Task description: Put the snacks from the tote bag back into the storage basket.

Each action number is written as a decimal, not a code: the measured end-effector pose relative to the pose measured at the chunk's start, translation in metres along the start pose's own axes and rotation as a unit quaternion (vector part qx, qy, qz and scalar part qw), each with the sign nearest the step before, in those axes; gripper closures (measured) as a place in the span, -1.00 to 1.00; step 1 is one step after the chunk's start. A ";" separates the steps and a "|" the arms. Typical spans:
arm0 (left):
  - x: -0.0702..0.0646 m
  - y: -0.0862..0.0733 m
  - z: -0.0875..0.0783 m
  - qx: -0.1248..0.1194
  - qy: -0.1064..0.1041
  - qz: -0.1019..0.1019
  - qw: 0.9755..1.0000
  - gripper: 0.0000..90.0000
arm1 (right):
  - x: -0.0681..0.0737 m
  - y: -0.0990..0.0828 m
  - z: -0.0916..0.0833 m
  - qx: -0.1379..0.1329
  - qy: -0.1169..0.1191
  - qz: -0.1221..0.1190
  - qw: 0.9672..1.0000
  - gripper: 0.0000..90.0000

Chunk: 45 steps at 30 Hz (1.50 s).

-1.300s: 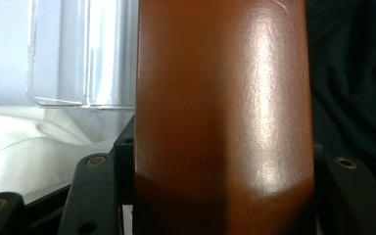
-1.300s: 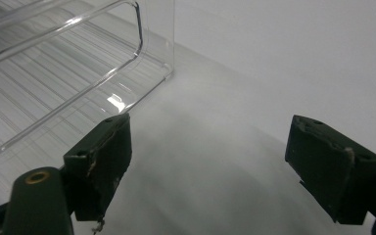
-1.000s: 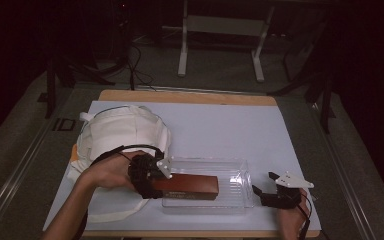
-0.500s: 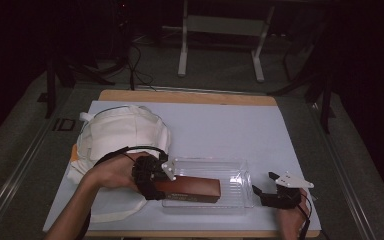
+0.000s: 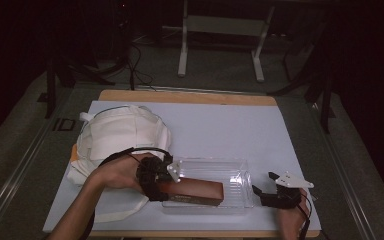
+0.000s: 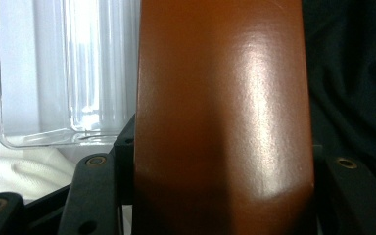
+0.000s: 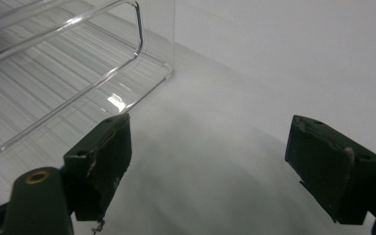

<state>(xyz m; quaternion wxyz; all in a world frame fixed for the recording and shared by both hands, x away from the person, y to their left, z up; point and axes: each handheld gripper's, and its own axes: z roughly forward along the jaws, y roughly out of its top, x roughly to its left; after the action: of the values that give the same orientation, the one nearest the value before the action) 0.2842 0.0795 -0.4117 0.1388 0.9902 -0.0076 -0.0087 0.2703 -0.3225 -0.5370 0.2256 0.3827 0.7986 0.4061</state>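
My left gripper is shut on the left end of a glossy brown oblong block. The block lies lengthwise along the near side of a clear plastic tray; I cannot tell whether it rests on the tray's floor. In the left gripper view the brown block stands between the black jaws of my left gripper, with the tray's corner to its left. My right gripper sits open on the table just right of the tray. In the right gripper view my right gripper holds nothing, and the tray's end wall is ahead on the left.
A white cloth bag lies crumpled at the left of the white table cover, partly under the left forearm. The table's wooden edge runs along the back. Dark floor, cables and stand legs lie beyond.
The left gripper and the brown block have shifted only slightly over the tray's near side. The right gripper has stayed where it was.
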 end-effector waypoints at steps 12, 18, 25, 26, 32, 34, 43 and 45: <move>-0.002 0.007 0.004 0.006 -0.002 0.007 1.000 -0.03 | 0.000 0.000 0.000 -0.001 0.000 0.000 1.000 -0.61; -0.001 0.010 0.007 0.012 -0.003 0.007 1.000 -0.03 | 0.000 0.000 0.000 0.000 0.000 0.000 1.000 -0.61; -0.001 0.015 0.008 0.020 -0.003 0.010 1.000 -0.04 | 0.000 0.000 0.000 0.001 0.000 -0.001 1.000 -0.61; -0.002 0.016 0.008 0.018 -0.003 0.009 1.000 -0.04 | 0.000 0.000 0.000 0.001 0.000 0.000 1.000 -0.61; 0.000 0.022 0.008 0.018 -0.005 0.009 1.000 -0.05 | 0.000 0.000 0.000 0.001 0.000 0.000 1.000 -0.61; 0.000 0.023 0.009 0.017 -0.007 0.007 1.000 -0.05 | 0.000 0.000 0.000 0.001 0.001 0.000 1.000 -0.61; 0.000 0.033 0.013 0.014 -0.008 0.012 1.000 -0.06 | 0.000 0.000 0.000 0.001 0.002 0.000 1.000 -0.61; -0.001 0.035 0.012 0.010 -0.006 0.011 1.000 -0.07 | 0.000 0.000 0.001 0.002 0.002 0.000 1.000 -0.61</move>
<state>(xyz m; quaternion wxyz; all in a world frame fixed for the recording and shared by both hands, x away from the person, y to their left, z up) 0.2823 0.0429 -0.4140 0.1285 0.9914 -0.0192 -0.0128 0.2710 -0.3224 -0.5371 0.2234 0.3821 0.7998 0.4055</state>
